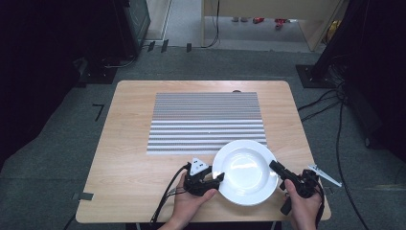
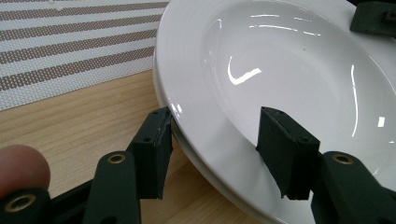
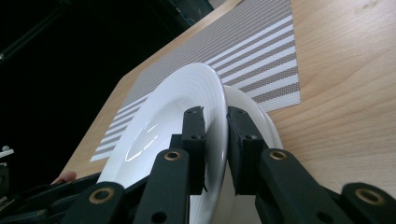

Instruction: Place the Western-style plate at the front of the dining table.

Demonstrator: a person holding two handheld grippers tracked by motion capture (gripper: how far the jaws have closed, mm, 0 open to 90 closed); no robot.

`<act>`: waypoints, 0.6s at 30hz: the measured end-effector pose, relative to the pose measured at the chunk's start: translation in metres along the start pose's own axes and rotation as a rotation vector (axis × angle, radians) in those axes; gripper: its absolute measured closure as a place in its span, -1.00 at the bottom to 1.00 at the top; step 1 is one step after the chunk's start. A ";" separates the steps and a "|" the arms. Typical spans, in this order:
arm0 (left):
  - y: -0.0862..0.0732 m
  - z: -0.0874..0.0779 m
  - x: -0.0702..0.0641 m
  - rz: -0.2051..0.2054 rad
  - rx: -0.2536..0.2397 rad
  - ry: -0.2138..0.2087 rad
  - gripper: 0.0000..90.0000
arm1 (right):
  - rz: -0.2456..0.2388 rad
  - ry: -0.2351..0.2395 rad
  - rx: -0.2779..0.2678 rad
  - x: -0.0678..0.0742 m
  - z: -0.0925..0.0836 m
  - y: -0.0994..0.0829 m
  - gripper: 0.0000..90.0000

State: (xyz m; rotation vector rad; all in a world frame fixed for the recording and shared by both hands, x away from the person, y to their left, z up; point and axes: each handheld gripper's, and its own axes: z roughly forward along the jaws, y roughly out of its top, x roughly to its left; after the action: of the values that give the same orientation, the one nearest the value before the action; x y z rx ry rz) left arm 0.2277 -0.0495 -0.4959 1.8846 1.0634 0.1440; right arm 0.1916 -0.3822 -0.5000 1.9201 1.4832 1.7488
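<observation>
- Right gripper (image 3: 215, 116): jaws nearly closed, one each side of the rim of the white plate (image 1: 245, 171), pinching it. The right gripper view looks along the plate edge-on, which the high view can't give you.
- That same view shows what looks like a second rim just behind the first, so maybe two plates stacked? Hard to call from this angle.
- Left gripper (image 2: 212, 140): jaws wide apart, straddling the plate's opposite rim, one jaw under the outside, one over the bowl. Neither clearly presses on it, so I'd say it's open around the rim, not clamped.
- The left gripper view also hints at a lower rim under the top one.
- From the high view: plate sits near the table's (image 1: 129, 158) front edge, toward the front-right corner, overlapping the front-right corner of the striped placemat (image 1: 206, 120).
- A hand (image 1: 191, 201) holds each gripper from the front edge.
</observation>
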 end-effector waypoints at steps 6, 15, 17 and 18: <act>0.000 0.000 0.000 -0.001 -0.001 0.000 0.02 | -0.018 0.003 -0.019 0.004 0.000 -0.001 0.77; -0.002 0.001 0.001 -0.007 -0.019 0.003 0.02 | -0.088 0.030 -0.049 0.006 0.002 -0.002 0.76; -0.002 0.001 0.001 -0.011 -0.028 0.003 0.03 | -0.099 0.038 -0.056 0.006 0.003 -0.002 0.76; -0.002 0.001 0.002 -0.011 -0.029 0.003 0.03 | -0.102 0.040 -0.058 0.006 0.003 -0.002 0.76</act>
State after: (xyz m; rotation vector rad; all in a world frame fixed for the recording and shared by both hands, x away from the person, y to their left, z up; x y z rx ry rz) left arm 0.2279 -0.0489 -0.4991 1.8525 1.0683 0.1551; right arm 0.1918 -0.3750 -0.4983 1.7590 1.4980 1.7752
